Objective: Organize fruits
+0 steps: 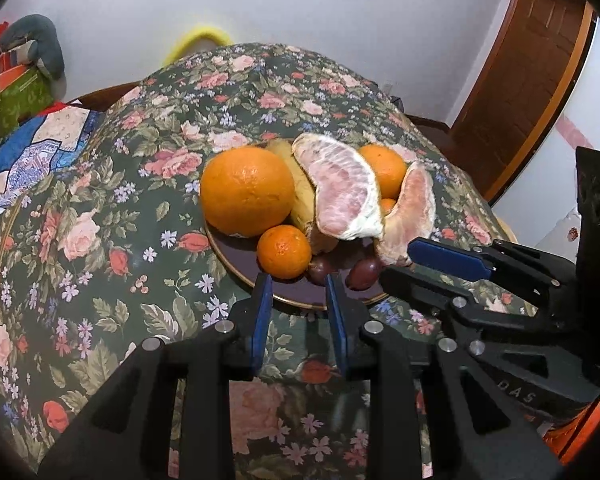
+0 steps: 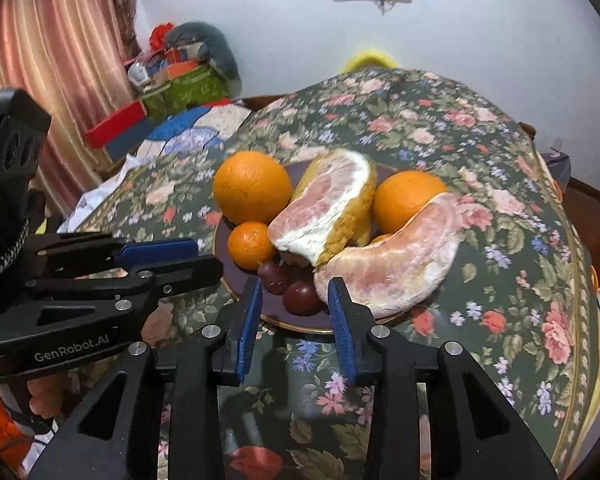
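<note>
While both grippers hover at the plate's near edge, the left gripper and right gripper keep their fingers parted, holding nothing.

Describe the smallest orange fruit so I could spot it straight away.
Find the dark plate on the floral tablecloth, heaped with fruit. At its near left edge, just below the big orange and beside the dark red grapes, sits the small mandarin. It is far smaller than the two oranges.

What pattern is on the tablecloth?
Dark green with pink and red roses on the tablecloth; clearest from the right wrist.
</note>
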`<state>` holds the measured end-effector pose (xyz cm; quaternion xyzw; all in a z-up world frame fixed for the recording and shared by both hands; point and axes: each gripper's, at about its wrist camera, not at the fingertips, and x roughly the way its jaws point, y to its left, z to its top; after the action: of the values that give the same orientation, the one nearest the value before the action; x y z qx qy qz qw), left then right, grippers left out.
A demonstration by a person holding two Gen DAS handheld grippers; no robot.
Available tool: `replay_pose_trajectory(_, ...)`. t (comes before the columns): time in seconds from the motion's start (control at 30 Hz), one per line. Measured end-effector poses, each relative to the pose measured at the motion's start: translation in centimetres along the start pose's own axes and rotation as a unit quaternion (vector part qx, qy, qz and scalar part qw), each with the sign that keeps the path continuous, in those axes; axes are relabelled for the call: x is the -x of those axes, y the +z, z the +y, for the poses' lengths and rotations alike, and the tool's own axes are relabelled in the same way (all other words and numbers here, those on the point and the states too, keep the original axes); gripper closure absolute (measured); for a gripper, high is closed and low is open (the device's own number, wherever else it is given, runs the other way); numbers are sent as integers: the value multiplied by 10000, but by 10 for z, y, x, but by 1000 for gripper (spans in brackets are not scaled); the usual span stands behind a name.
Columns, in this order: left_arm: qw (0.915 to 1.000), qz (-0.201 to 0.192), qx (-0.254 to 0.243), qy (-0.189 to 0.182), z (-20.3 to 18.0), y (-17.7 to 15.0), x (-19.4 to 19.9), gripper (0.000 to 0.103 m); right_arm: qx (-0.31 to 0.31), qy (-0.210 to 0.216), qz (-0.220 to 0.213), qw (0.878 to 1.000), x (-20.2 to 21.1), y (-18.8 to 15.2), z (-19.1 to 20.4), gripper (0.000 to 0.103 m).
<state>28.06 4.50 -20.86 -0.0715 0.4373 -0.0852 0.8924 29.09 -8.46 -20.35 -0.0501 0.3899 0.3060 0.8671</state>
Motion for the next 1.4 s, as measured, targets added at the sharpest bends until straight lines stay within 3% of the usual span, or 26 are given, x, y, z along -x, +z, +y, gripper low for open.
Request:
replay_pose_trajectory(0.17,9994,-332,-40,77,-9,5,32,76,-147,-75,-318,9994,31,7,-3,72)
replay_pose_trajectory(0.33,9955,-928,-95,187,-25,9,87,76,-181,-211,-851,9960,82,15,4,72)
replay_pose_trajectory(0.5,9844,-1712,-235,322,-49,5,158,76,-186,-314,-1480,9883,142,17,17,72)
replay_pose_trajectory(0.63,9733,-2253,-285,347,-65,-2,208,69,-168,-332,-1993,9792,190,15,30,71)
replay_pose_trajectory(0.7,9683,-2453,-308,359,-71,-6,227,66,-126,-383,-2264,9732,214,13,39,59)
replay_pose_trajectory(0.8,9587,-2786,-378,422,-81,-15,254,46,-85,-532,-2604,9640,239,9,50,43)
replay_pose_trajectory(0.93,9471,-3122,-529,531,-94,-27,281,35,-36,-711,-2922,9537,262,2,63,34)
replay_pose_trajectory(1.07,9424,-3261,-538,520,-99,-35,297,22,-57,-816,-3088,9476,271,-3,70,17)
replay_pose_trajectory(1.23,9362,-3436,-477,559,-101,-44,308,1,-37,-950,-3176,9434,272,-8,76,6)
replay_pose_trajectory(1.27,9354,-3457,-470,576,-100,-46,310,1,-28,-987,-3198,9423,272,-8,78,1)
replay_pose_trajectory(1.4,9340,-3473,-533,647,-104,-50,312,0,22,-1041,-3233,9406,274,-13,82,0)
